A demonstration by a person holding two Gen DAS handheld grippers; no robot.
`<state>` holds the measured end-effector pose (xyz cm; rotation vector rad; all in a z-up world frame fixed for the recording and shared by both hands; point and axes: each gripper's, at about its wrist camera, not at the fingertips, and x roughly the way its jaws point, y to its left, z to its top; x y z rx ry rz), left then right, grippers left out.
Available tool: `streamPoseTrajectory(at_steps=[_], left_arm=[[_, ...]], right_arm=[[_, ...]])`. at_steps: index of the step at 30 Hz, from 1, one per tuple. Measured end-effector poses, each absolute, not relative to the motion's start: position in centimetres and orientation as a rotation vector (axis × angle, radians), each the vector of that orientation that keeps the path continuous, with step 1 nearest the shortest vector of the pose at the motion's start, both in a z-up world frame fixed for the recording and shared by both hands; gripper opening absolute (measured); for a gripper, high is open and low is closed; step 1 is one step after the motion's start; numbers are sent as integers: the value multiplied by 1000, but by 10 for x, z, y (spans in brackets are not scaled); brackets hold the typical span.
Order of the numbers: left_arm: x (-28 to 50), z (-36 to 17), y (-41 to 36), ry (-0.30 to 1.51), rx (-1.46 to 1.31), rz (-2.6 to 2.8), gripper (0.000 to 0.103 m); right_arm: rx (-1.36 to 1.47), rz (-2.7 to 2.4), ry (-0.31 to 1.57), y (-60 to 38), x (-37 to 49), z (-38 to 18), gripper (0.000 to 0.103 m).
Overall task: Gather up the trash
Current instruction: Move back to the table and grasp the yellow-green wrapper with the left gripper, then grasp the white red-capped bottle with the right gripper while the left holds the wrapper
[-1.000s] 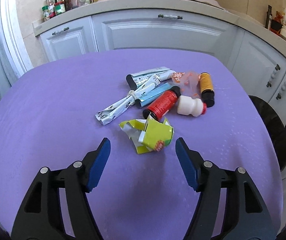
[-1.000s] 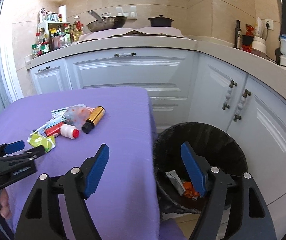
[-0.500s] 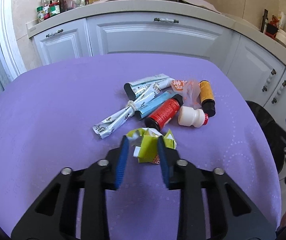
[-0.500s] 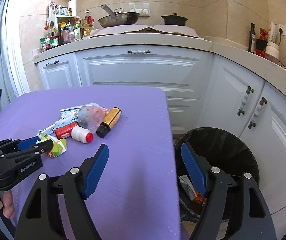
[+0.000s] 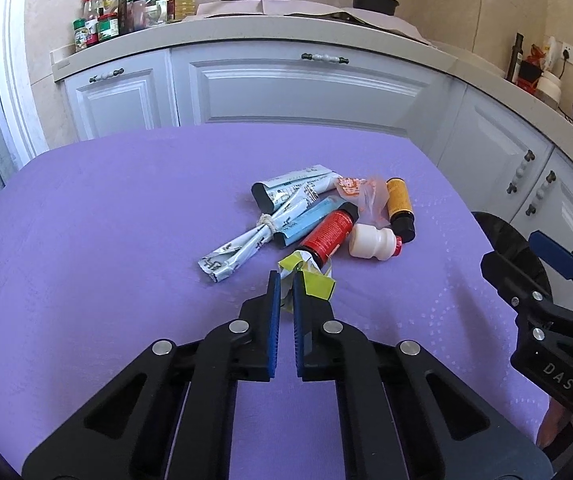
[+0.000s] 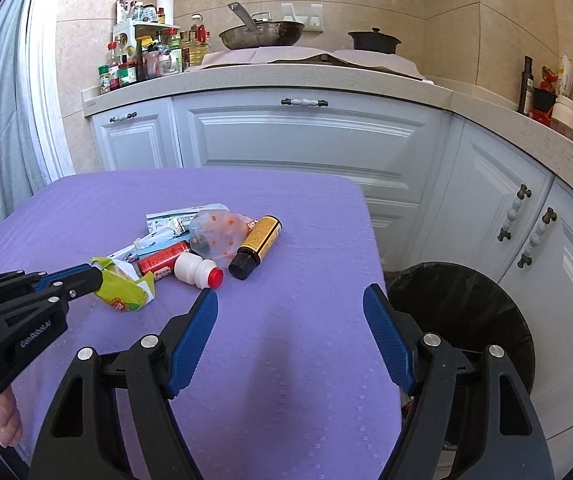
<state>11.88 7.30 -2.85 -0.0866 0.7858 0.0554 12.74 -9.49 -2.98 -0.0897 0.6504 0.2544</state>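
Note:
My left gripper (image 5: 284, 280) is shut on a crumpled yellow-green wrapper (image 5: 313, 281), also seen in the right wrist view (image 6: 124, 286), at the near edge of a trash pile on the purple table (image 5: 106, 240). The pile holds a red bottle (image 5: 328, 232), a small white bottle with a red cap (image 5: 372, 242), an amber bottle (image 5: 400, 208), a clear orange-dotted bag (image 5: 360, 196) and tied paper packets (image 5: 246, 244). My right gripper (image 6: 290, 306) is open and empty above the table's right part, near the black trash bin (image 6: 466, 312).
White kitchen cabinets (image 6: 298, 136) and a counter with a pan and spice jars stand behind the table. The bin stands on the floor just past the table's right edge. A curtain (image 6: 2, 100) hangs at the left.
My left gripper has closed from wide open onto the yellow-green wrapper. My right gripper has swung left from over the bin to over the table.

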Motion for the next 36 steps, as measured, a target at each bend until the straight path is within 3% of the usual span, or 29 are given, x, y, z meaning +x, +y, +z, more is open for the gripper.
streamPoseTrajectory(at_steps=[32, 33, 36], left_arm=[[93, -22, 199, 740, -171, 320, 5], [93, -23, 200, 741, -174, 320, 5], [93, -24, 203, 742, -184, 318, 5]], right_arm=[[-160, 323, 792, -17, 178, -54, 73], [-164, 322, 798, -16, 179, -55, 71], [-176, 322, 827, -14, 183, -59, 52]])
